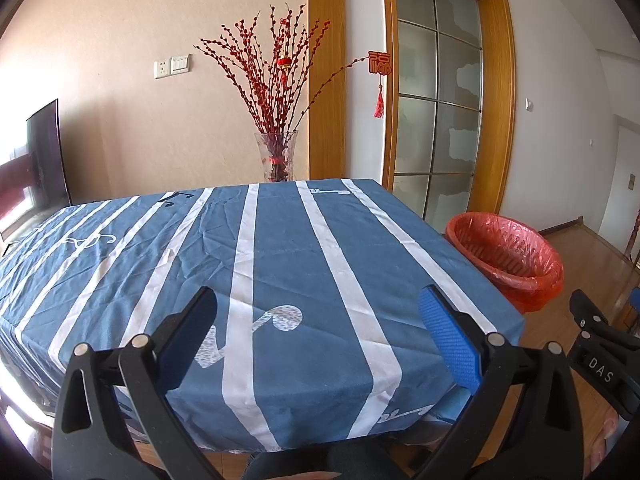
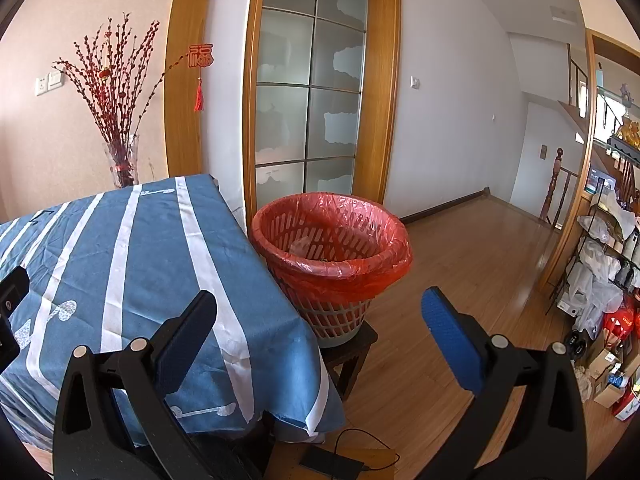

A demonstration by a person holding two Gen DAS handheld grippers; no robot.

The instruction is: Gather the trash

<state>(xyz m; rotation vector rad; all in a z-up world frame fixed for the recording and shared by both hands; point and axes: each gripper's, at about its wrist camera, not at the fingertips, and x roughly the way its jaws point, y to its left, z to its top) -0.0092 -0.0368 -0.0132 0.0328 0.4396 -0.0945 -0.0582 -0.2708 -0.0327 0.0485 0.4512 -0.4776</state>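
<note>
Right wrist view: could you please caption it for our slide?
Open right hand-held gripper faces a red-lined plastic wastebasket on a dark stool beside the blue striped tablecloth.

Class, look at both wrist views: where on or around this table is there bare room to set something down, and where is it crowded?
The blue striped tablecloth lies bare from its near edge to the glass vase of red branches at the far edge. The wood floor beyond the red-lined trash basket is open. The shelves at far right are crowded.

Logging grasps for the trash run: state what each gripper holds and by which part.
Nothing is held. The left gripper and the right gripper are both open, with no trash between their fingers.
</note>
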